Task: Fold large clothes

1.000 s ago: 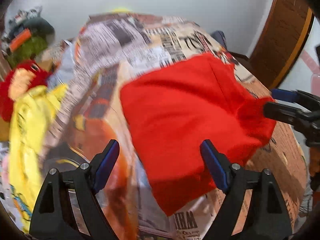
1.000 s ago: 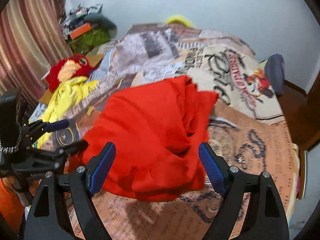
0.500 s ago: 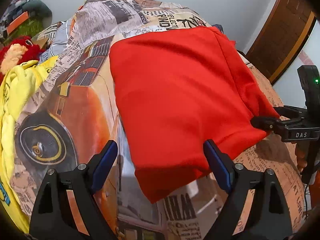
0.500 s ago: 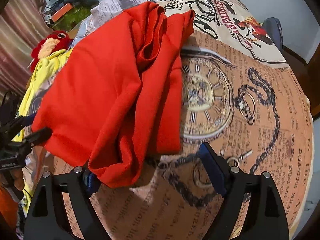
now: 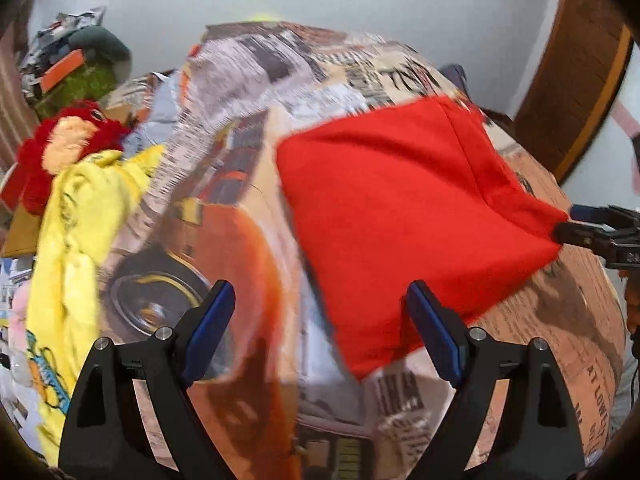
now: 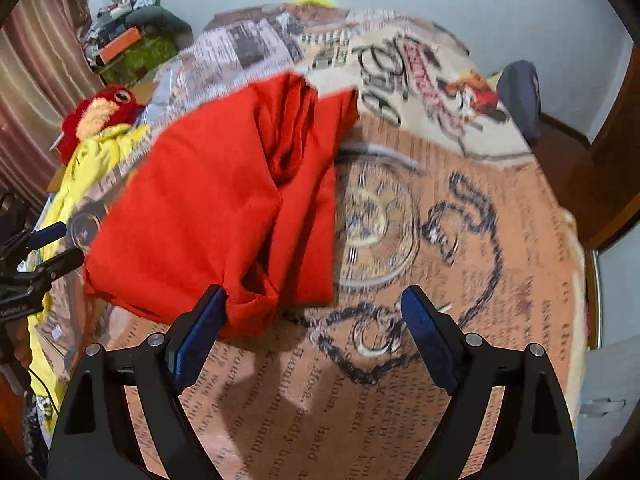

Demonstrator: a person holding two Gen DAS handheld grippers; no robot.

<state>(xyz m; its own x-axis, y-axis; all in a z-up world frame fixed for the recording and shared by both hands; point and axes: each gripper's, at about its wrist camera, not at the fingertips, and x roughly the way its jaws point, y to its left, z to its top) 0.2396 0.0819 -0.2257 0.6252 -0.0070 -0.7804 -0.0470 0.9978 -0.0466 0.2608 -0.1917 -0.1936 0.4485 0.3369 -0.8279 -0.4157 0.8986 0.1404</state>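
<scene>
While spread wide, both sets of fingers gripping nothing:
Left gripper [image 5: 320, 328]: open, empty.
Right gripper [image 6: 314, 328]: open, empty.
Red garment [image 6: 208, 216]: folded, on printed bedspread [image 6: 480, 280].

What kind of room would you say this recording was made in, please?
Most likely a bedroom: a red garment lies on a bed with a newspaper-print bedspread, a red plush toy sits at its side, and a curtain hangs beyond it.

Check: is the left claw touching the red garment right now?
Cannot tell. In the left wrist view the left claw stands open, and the red garment's lower corner overlaps its right finger, so no plain gap or contact shows.
</scene>
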